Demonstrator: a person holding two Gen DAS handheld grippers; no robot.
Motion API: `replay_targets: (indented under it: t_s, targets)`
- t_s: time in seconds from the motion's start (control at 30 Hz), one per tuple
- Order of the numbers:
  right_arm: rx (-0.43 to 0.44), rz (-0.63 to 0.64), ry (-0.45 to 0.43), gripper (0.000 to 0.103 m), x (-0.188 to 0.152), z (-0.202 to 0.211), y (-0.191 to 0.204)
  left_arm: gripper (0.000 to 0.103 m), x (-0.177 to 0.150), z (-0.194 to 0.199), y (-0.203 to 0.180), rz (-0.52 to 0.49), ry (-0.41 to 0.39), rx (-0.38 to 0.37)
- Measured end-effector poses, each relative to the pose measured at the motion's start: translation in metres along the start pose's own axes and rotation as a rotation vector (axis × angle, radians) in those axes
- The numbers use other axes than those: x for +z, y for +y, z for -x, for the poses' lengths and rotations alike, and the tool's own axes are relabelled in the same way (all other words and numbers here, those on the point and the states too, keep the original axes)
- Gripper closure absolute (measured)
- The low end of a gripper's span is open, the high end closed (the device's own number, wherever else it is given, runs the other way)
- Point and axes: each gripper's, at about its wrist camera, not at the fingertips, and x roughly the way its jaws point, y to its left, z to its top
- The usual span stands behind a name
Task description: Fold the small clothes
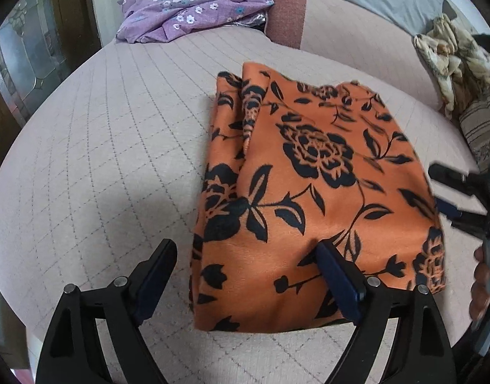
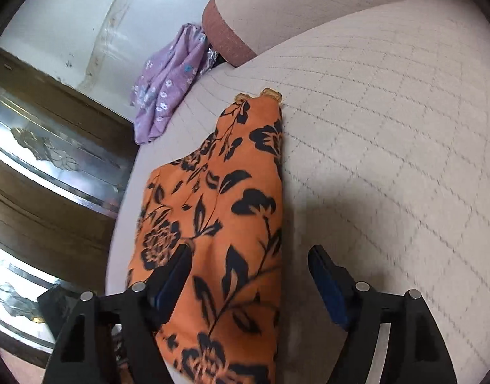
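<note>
An orange garment with black flowers (image 1: 312, 192) lies folded on the quilted pale pink bed (image 1: 101, 160). My left gripper (image 1: 248, 252) is open above its near left edge, one finger over the bed and the other over the cloth, pads pressing on nothing. In the right wrist view the same garment (image 2: 219, 224) runs away from me. My right gripper (image 2: 249, 257) is open astride its near right edge, and the cloth lies slack between the fingers. The right gripper (image 1: 450, 192) also shows at the right edge of the left wrist view, with a hand (image 1: 482, 281) on it.
A crumpled purple floral garment (image 1: 193, 6) lies at the far corner of the bed beside a pink bolster (image 1: 286, 16). A patterned blanket (image 1: 453, 67) and a striped pillow (image 1: 482, 131) sit at the far right. A dark wooden cabinet with glass panels (image 2: 46, 160) stands beyond the bed's left edge.
</note>
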Motion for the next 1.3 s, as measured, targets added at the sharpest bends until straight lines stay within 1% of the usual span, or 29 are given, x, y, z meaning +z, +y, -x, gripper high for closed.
replay_targets:
  t_s: [0.03, 0.1, 0.2, 0.27, 0.33, 0.37, 0.4, 0.43, 0.47, 0.5, 0.53, 0.57, 0.63, 0.67, 0.73, 0.8, 0.83, 0.87, 0.9, 0.93, 0.97, 1.0, 1.03, 1.07, 1.13, 1.17, 1.2, 1.27, 1.3]
  targets:
    - [0.011, -0.005, 0.006, 0.025, -0.001, 0.003, -0.003, 0.013, 0.002, 0.004, 0.003, 0.013, -0.014, -0.017]
    - [0.033, 0.002, 0.02, 0.024, -0.005, 0.003, -0.002, 0.013, 0.009, 0.014, 0.014, 0.057, -0.049, -0.075]
    - [0.044, 0.03, 0.052, 0.024, -0.007, -0.002, 0.002, 0.013, 0.024, 0.012, 0.026, 0.101, -0.056, -0.153]
    - [0.051, 0.041, 0.066, 0.024, -0.005, -0.006, 0.002, 0.013, 0.032, -0.002, 0.031, 0.117, -0.029, -0.163]
    - [0.041, 0.053, 0.094, 0.024, -0.002, -0.02, 0.005, 0.013, 0.036, -0.027, 0.032, 0.123, 0.05, -0.178]
    - [0.031, 0.055, 0.12, 0.025, -0.002, -0.028, 0.005, 0.013, 0.034, -0.044, 0.03, 0.112, 0.114, -0.175]
    - [0.015, 0.066, 0.163, 0.03, -0.003, -0.04, 0.008, 0.014, 0.034, -0.046, 0.027, 0.09, 0.11, -0.168]
    - [-0.005, 0.12, 0.169, 0.044, -0.004, -0.044, 0.018, 0.031, 0.033, -0.044, 0.022, 0.053, 0.081, -0.169]
    - [-0.052, 0.186, 0.17, 0.051, -0.006, -0.046, 0.029, 0.046, 0.033, -0.041, 0.018, 0.042, 0.089, -0.212]
    - [-0.068, 0.225, 0.164, 0.058, -0.006, -0.044, 0.036, 0.053, 0.035, -0.036, 0.017, 0.051, 0.083, -0.204]
    - [-0.076, 0.261, 0.151, 0.064, -0.004, -0.038, 0.043, 0.065, 0.038, -0.03, 0.016, 0.047, 0.068, -0.196]
    - [-0.077, 0.278, 0.14, 0.066, -0.003, -0.033, 0.046, 0.074, 0.042, -0.023, 0.013, 0.045, 0.049, -0.193]
    - [-0.083, 0.315, 0.101, 0.067, 0.002, -0.016, 0.054, 0.077, 0.049, -0.01, 0.006, 0.061, 0.023, -0.232]
    - [-0.095, 0.331, 0.077, 0.067, 0.005, -0.007, 0.056, 0.078, 0.054, -0.002, -0.003, 0.056, -0.002, -0.262]
    - [-0.1, 0.332, 0.024, 0.067, 0.013, 0.016, 0.055, 0.077, 0.062, 0.01, -0.024, 0.019, -0.046, -0.289]
    - [-0.115, 0.318, -0.031, 0.067, 0.024, 0.048, 0.044, 0.073, 0.067, 0.011, -0.049, -0.01, -0.052, -0.33]
    - [-0.129, 0.311, -0.048, 0.067, 0.028, 0.058, 0.037, 0.061, 0.067, 0.007, -0.061, -0.025, -0.043, -0.338]
    - [-0.145, 0.282, -0.055, 0.066, 0.032, 0.068, 0.021, 0.041, 0.065, -0.002, -0.072, -0.043, -0.025, -0.319]
    - [-0.153, 0.229, -0.041, 0.063, 0.035, 0.071, 0.002, 0.033, 0.062, -0.012, -0.081, -0.056, -0.004, -0.273]
    - [-0.176, 0.151, -0.014, 0.052, 0.036, 0.07, -0.024, 0.03, 0.056, -0.02, -0.087, -0.064, 0.018, -0.228]
    - [-0.212, 0.106, -0.003, 0.045, 0.034, 0.069, -0.041, 0.03, 0.051, -0.024, -0.089, -0.07, 0.037, -0.213]
    - [-0.268, 0.071, -0.002, 0.045, 0.029, 0.07, -0.06, 0.03, 0.045, -0.027, -0.089, -0.073, 0.047, -0.217]
    - [-0.305, 0.059, -0.024, 0.045, 0.021, 0.075, -0.074, 0.03, 0.038, -0.027, -0.089, -0.078, 0.051, -0.211]
    - [-0.301, 0.05, -0.049, 0.045, 0.017, 0.081, -0.078, 0.03, 0.033, -0.026, -0.089, -0.085, 0.05, -0.202]
    - [-0.288, 0.046, -0.14, 0.045, 0.008, 0.1, -0.072, 0.03, 0.025, -0.023, -0.089, -0.108, 0.041, -0.188]
    - [-0.262, 0.054, -0.182, 0.045, 0.005, 0.109, -0.065, 0.03, 0.019, -0.019, -0.089, -0.121, 0.034, -0.175]
    - [-0.216, 0.067, -0.216, 0.045, 0.005, 0.116, -0.054, 0.03, 0.015, -0.017, -0.089, -0.131, 0.03, -0.161]
    - [-0.135, 0.117, -0.24, 0.03, 0.005, 0.119, -0.029, 0.03, 0.016, -0.013, -0.092, -0.153, 0.024, -0.136]
    - [-0.112, 0.152, -0.238, 0.029, 0.004, 0.115, -0.017, 0.03, 0.015, -0.011, -0.093, -0.157, 0.024, -0.127]
